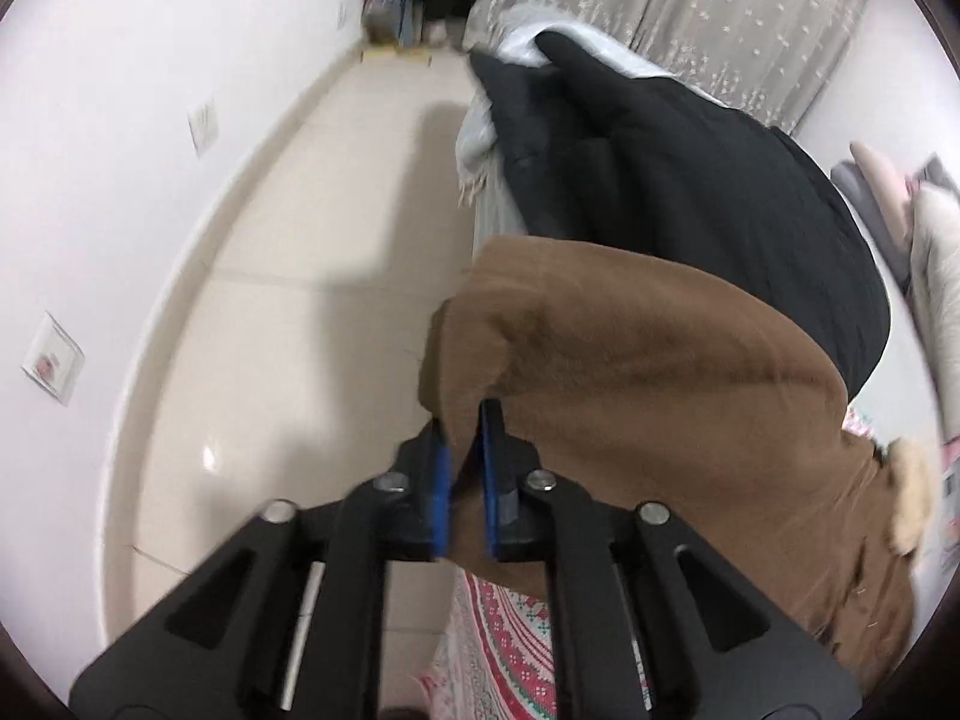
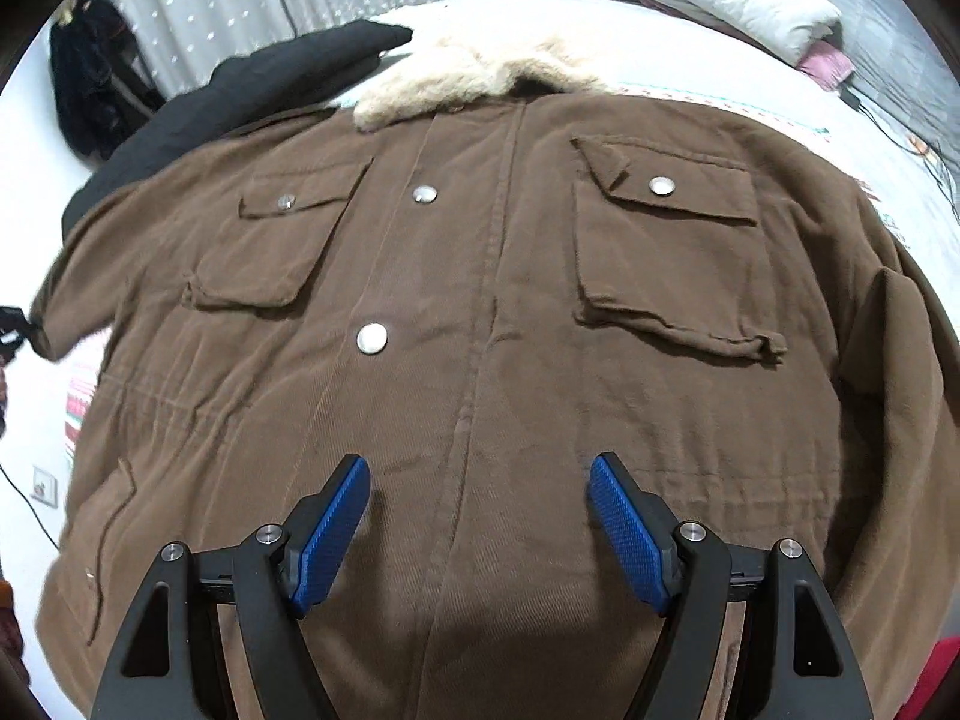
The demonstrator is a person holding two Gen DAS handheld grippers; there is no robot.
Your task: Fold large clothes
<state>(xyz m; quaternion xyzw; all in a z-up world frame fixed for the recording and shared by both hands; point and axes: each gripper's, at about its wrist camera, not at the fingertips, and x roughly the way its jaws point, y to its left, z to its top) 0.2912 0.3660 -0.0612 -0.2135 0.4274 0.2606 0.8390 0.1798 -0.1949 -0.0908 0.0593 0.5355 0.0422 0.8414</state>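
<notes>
The brown coat point(image 2: 480, 300) is spread flat on the bed point(image 2: 690, 42). Its sleeve point(image 1: 600, 360) is pinched tight by the left gripper point(image 1: 465, 426). The right gripper point(image 2: 480, 474) is held wide above, empty. The sleeve should be laid slowly across the chest.

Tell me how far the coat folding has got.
Done: the brown coat lies spread front-up on the bed. In hand: the left gripper pinches its sleeve end. The right gripper hangs open above the front. Left: every fold.
</notes>
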